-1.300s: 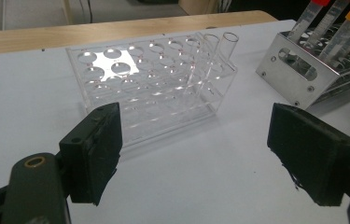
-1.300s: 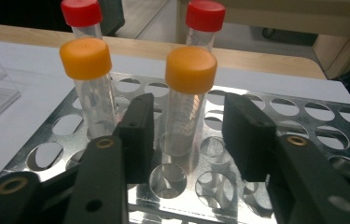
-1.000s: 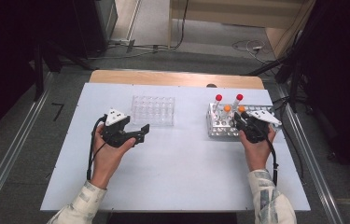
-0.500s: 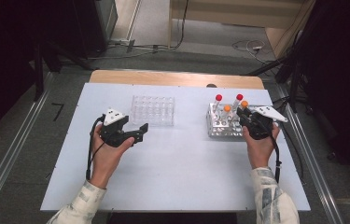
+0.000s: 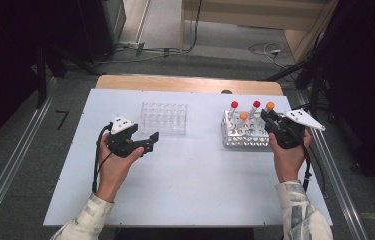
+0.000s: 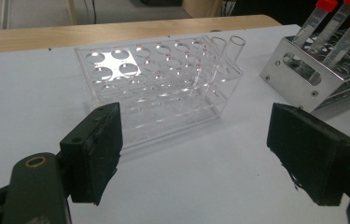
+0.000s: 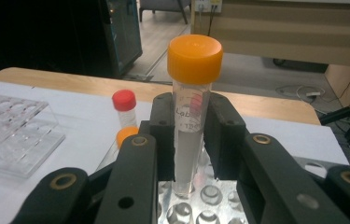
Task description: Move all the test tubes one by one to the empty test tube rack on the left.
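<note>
My right gripper (image 7: pixel 190 140) is shut on an orange-capped tube (image 7: pixel 189 116) of cloudy liquid and holds it upright, its bottom end just above the holes of the metal rack (image 7: pixel 196 205). In the high view that tube (image 5: pixel 270 107) stands over the right end of the metal rack (image 5: pixel 235 140), gripped by the right gripper (image 5: pixel 268 117). Two red-capped tubes (image 5: pixel 234 105) (image 5: pixel 256 104) and another orange-capped tube (image 5: pixel 243 116) sit in the rack. My left gripper (image 6: pixel 193 154) is open and holds nothing, just in front of the clear plastic rack (image 6: pixel 158 88).
The clear rack (image 5: pixel 164 119) stands at mid-table behind the left gripper (image 5: pixel 151 141). A wooden strip (image 5: pixel 185 84) runs along the white table's far edge. Metal rails flank the table, and cables lie on the floor beyond.
The right gripper has risen with the orange-capped tube, drawing it up out of the metal rack. The left hand has stayed where it was.
</note>
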